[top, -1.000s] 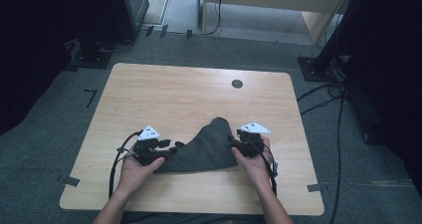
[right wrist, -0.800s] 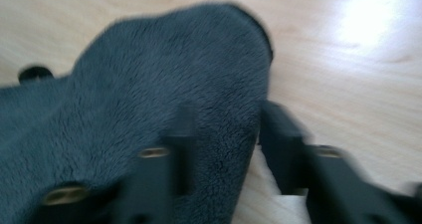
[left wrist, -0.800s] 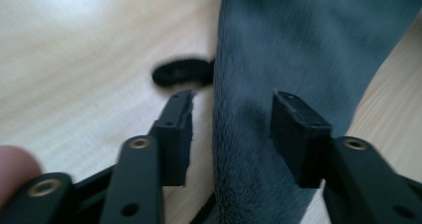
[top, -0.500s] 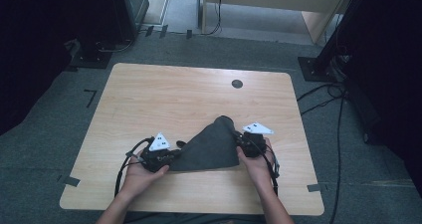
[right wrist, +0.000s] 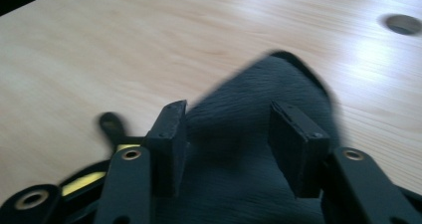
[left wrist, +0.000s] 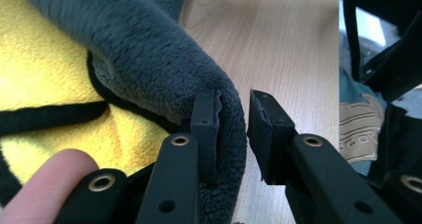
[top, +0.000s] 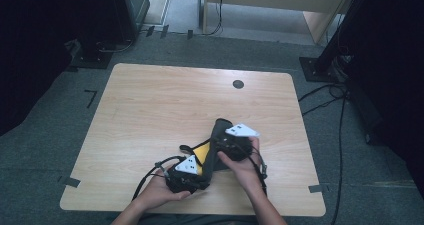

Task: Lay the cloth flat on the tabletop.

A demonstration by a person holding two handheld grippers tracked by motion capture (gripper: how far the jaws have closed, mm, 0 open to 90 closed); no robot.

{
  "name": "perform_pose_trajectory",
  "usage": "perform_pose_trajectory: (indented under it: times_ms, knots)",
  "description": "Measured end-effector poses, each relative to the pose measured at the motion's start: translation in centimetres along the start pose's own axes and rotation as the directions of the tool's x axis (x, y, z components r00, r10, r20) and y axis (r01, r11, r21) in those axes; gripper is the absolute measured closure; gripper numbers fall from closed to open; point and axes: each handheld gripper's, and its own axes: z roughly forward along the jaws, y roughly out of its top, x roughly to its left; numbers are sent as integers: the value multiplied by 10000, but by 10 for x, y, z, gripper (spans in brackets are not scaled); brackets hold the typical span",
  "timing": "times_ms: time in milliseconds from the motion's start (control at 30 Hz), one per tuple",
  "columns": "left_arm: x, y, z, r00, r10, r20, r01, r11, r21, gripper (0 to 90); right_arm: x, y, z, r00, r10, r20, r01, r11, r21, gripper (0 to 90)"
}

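Lower centre of tabletop [top: 150, 105]: grey fleece cloth [top: 218, 135], folded narrower than before, yellow lining now showing. Left gripper [left wrist: 233, 115] jaws apart around fold; right gripper [right wrist: 226, 129] jaws apart over cloth.

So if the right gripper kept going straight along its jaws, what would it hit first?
The dark grey cloth: it already lies between the open jaws of the right gripper. Beyond its raised fold, only bare table appears ahead, though depth is hard to judge.

Your left gripper [left wrist: 231, 119]: jaws slightly parted, low near you | your right gripper [right wrist: 229, 134]: jaws apart, possibly loose | hands close together.
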Motion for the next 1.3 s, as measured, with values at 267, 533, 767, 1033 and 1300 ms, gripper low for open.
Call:
perform_pose_trajectory:
  times_ms: [267, 533, 767, 1033, 1300]
  knots:
    - [3, -11, -5, 9997, 201, 115, -201, 9998, -1, 696, 36, 22, 19, 9672, -949, -2356, 1010, 9948, 139, 561]
    - [6, -24, -12, 10000, -11, -54, 12, 10000, 78, 672, 34, 7, 66, 9586, -1623, -2342, 2277, 9303, 2874, 501]
    - [8, -24, -15, 9999, -136, -94, 137, 9998, 121, 633, 31, -3, 58, 9368, -2833, -2053, 3351, 8955, 2931, 900]
    - [19, -27, -27, 9978, -631, -191, 627, 9978, -209, 598, 26, 12, 42, 9506, -2161, -2227, 2580, 9492, 1800, 809]
    - [18, -28, -24, 9973, -529, -513, 538, 9984, 153, 619, 55, 5, 78, 9406, -2642, -2134, 3195, 9013, 2926, 637]
